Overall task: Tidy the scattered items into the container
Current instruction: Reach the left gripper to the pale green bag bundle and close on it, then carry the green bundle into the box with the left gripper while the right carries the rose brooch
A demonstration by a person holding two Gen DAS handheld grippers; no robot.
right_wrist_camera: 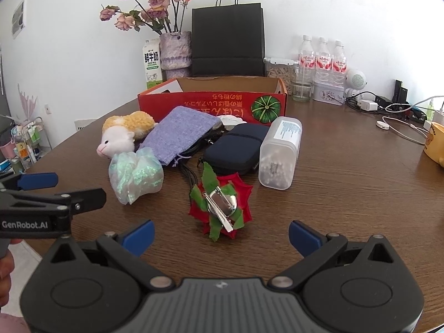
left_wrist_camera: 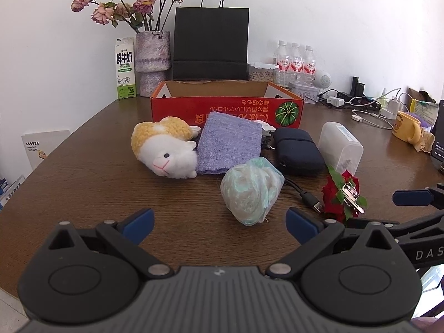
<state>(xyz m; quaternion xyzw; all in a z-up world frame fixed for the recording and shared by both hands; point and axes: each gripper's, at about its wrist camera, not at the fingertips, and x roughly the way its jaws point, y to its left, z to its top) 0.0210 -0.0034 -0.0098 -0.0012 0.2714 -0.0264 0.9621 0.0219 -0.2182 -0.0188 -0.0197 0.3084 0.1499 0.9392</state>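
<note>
Mostly clear views, a few gaps. Inside of the red box (left_wrist_camera: 226, 106) is hidden by its near wall, so its contents cannot be told. A white thing (right_wrist_camera: 231, 120) behind the purple pouch (left_wrist_camera: 230, 145) is half covered, unclear what it is. A black cable (left_wrist_camera: 304, 193) runs under the pile, only its plug end shows. Small items in the clear tub (right_wrist_camera: 280, 152) are too fine to name.

Scattered things sit on the counter (left_wrist_camera: 97, 183) in front of the box: plush toy (left_wrist_camera: 166, 152), purple pouch, dark case (left_wrist_camera: 298, 149), clear tub, crumpled plastic bag (left_wrist_camera: 251, 191), red cloth flower (right_wrist_camera: 222, 206) with a metal clip on it.

Left tool (left_wrist_camera: 220, 222) jaws wide apart, holding nothing, bag just ahead. Right tool (right_wrist_camera: 222, 236) jaws wide apart, holding nothing, flower just ahead.

Behind the box: vase of dried roses (left_wrist_camera: 152, 55), milk carton (left_wrist_camera: 125, 68), black paper bag (left_wrist_camera: 211, 44), water bottles (left_wrist_camera: 295, 61). Chargers and a yellow mug (left_wrist_camera: 406, 129) far right, mug cut off in right view.
</note>
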